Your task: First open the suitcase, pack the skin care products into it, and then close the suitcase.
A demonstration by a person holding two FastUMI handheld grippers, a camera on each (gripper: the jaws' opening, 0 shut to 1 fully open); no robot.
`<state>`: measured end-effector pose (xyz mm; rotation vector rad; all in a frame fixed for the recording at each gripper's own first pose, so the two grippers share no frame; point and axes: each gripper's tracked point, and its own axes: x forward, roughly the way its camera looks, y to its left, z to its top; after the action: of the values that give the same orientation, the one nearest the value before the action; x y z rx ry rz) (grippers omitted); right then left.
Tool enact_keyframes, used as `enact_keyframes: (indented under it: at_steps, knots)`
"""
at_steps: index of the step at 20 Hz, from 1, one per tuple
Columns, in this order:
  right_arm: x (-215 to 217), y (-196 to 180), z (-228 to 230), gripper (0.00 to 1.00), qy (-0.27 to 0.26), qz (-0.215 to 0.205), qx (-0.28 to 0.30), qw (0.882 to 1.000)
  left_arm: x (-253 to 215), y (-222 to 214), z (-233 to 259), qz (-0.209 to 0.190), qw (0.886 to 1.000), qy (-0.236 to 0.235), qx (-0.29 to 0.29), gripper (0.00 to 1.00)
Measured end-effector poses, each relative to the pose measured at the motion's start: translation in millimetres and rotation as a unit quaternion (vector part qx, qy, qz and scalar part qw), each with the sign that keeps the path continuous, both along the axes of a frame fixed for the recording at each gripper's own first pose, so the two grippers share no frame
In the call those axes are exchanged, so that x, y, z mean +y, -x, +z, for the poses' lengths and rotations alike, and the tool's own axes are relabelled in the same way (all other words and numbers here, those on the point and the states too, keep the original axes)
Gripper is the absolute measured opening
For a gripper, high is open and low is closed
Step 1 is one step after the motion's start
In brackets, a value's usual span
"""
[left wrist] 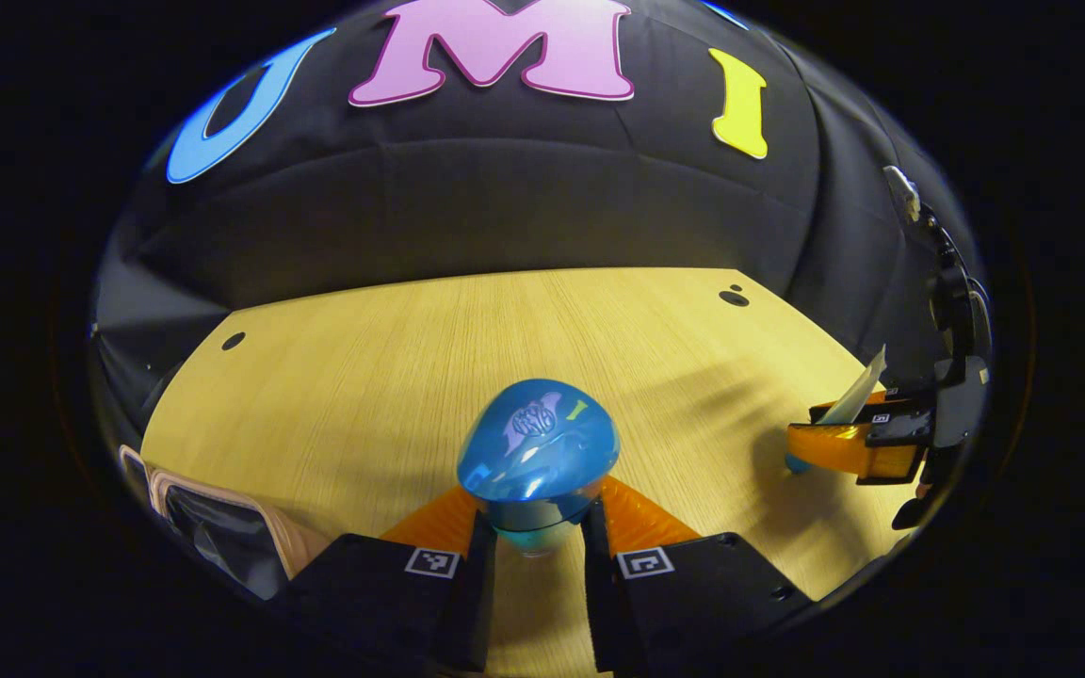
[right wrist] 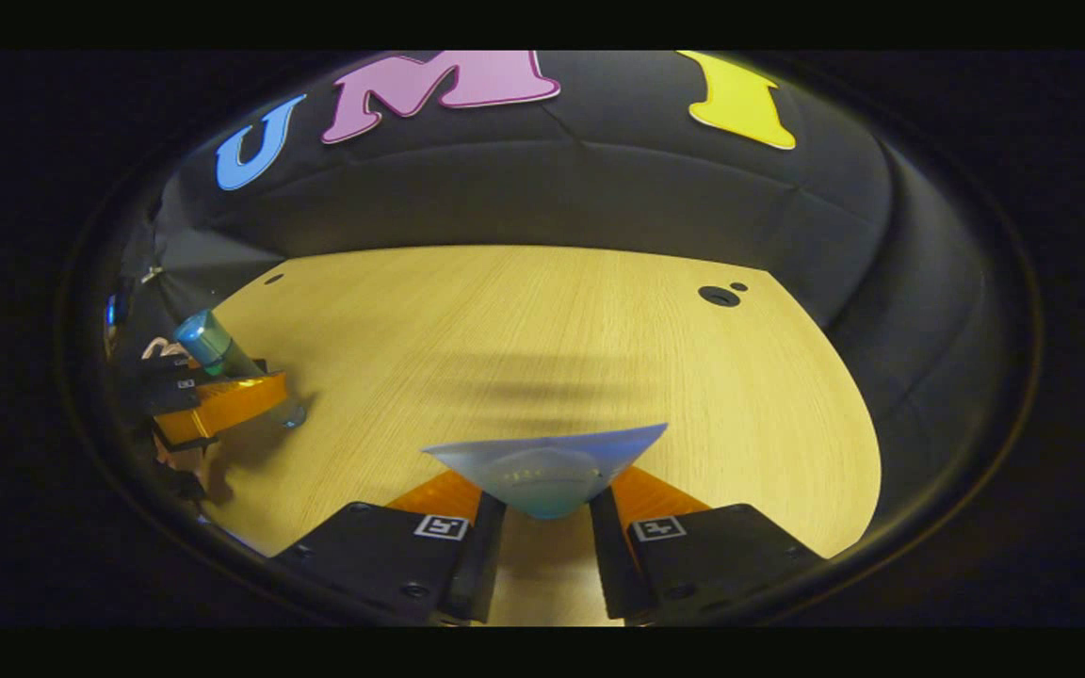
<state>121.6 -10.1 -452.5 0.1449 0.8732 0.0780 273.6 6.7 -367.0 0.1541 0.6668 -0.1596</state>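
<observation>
My left gripper (left wrist: 538, 529) is shut on a bottle with a glossy blue cap (left wrist: 538, 443), held upright above the wooden table (left wrist: 411, 358). In the right gripper view the same bottle (right wrist: 208, 344) stands up out of the left gripper (right wrist: 234, 395) at the far left. My right gripper (right wrist: 547, 516) is shut on a pale blue tube (right wrist: 547, 463) with its flat crimped end pointing up. In the left gripper view, the right gripper (left wrist: 844, 444) and its tube (left wrist: 858, 391) hang at the right edge. A corner of the pink-rimmed suitcase (left wrist: 222, 523) shows at the lower left.
The table top has small round holes near its far corners (left wrist: 734, 298) (left wrist: 233, 340). Black cloth walls close in the table at the back and on both sides. Shadows of the grippers lie across the wood (right wrist: 542, 381).
</observation>
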Motion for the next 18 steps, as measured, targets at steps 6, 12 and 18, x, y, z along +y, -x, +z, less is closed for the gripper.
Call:
enact_keyframes:
  at_steps: [6, 12, 18]
  knots:
    - [-11, 15, 44, 0.48, 0.001, -0.015, -0.026, 1.0, -4, 4, 69, 0.001, 0.997, 0.073, 0.027, 0.42]
    - [33, 25, 109, 0.47, -0.037, 0.013, -0.071, 0.997, 74, 94, 139, 0.001, 0.991, 0.061, 0.117, 0.42]
    - [134, 32, 153, 0.47, -0.089, 0.068, -0.092, 0.989, 193, 188, 85, 0.098, 0.955, 0.011, 0.279, 0.42]
